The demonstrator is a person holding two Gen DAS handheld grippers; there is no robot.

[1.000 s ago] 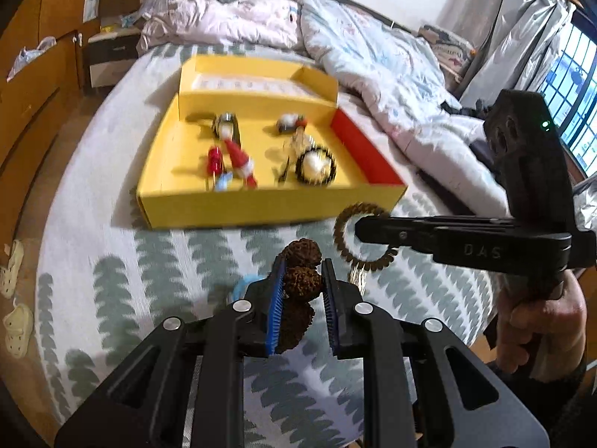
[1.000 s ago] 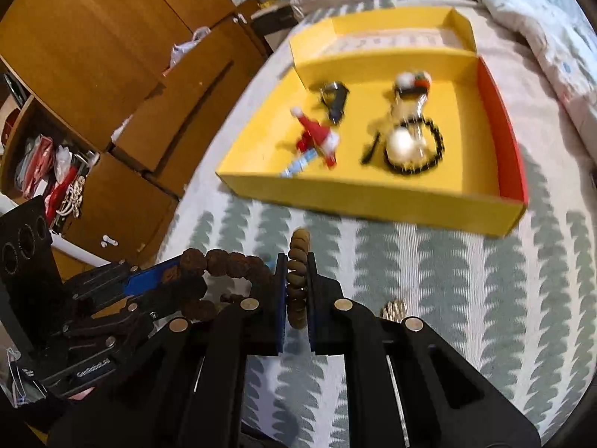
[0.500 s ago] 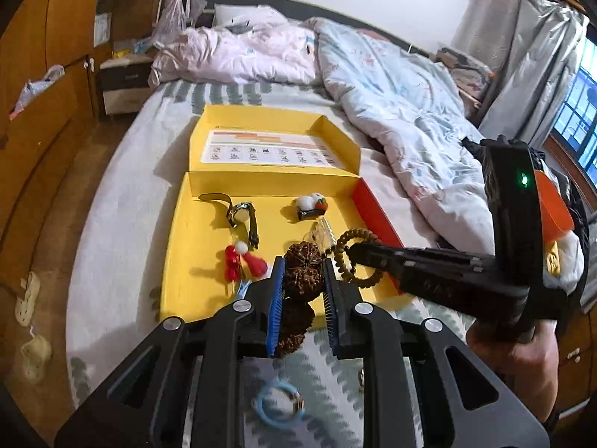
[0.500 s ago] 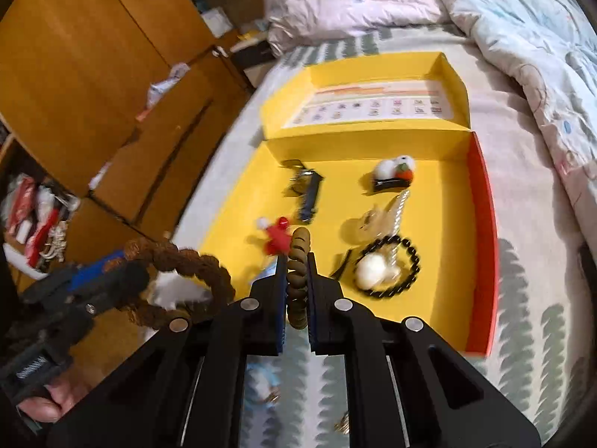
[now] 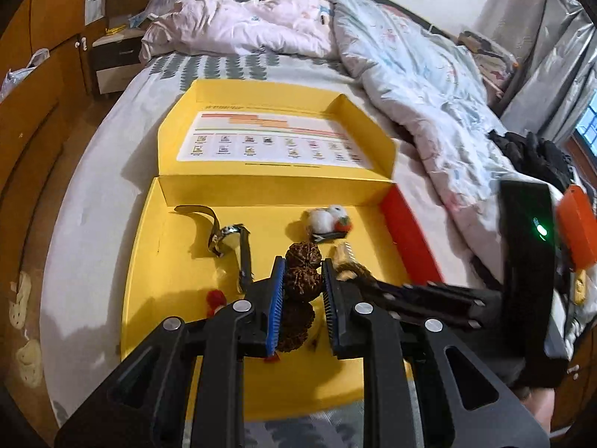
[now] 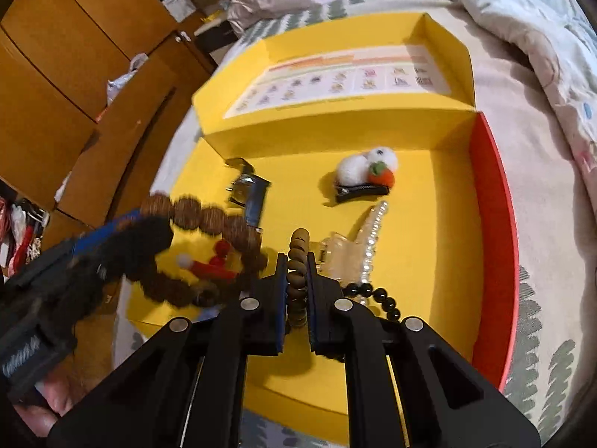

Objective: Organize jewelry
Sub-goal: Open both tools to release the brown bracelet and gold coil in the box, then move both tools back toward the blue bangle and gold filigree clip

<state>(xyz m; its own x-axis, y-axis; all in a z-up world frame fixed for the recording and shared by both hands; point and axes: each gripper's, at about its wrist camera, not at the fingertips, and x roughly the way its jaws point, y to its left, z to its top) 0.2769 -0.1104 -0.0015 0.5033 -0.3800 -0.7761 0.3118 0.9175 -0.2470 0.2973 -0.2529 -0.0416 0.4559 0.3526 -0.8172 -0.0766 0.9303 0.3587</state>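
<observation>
My left gripper (image 5: 300, 280) is shut on a big-bead brown bracelet (image 5: 301, 280) and holds it over the open yellow box (image 5: 156, 246). The bracelet also shows in the right wrist view (image 6: 209, 220), hanging over the box's left part. My right gripper (image 6: 297, 272) is shut on a small-bead brown bracelet (image 6: 297, 261), above the box's near middle. In the box lie a watch (image 6: 248, 190), a white pom-pom clip (image 6: 363, 171), a clear pearl claw clip (image 6: 354, 246), a black bead bracelet (image 6: 377, 295) and a red clip (image 6: 214, 265).
The box lies on a bed with a leaf-patterned sheet (image 6: 537, 336). Its lid (image 5: 276, 142) lies open at the far side. A rumpled quilt (image 5: 410, 74) is to the right, wooden cabinets (image 6: 74, 56) to the left.
Both grippers moved forward from over the sheet to over the box, each still holding its bracelet. The box now fills the views.
</observation>
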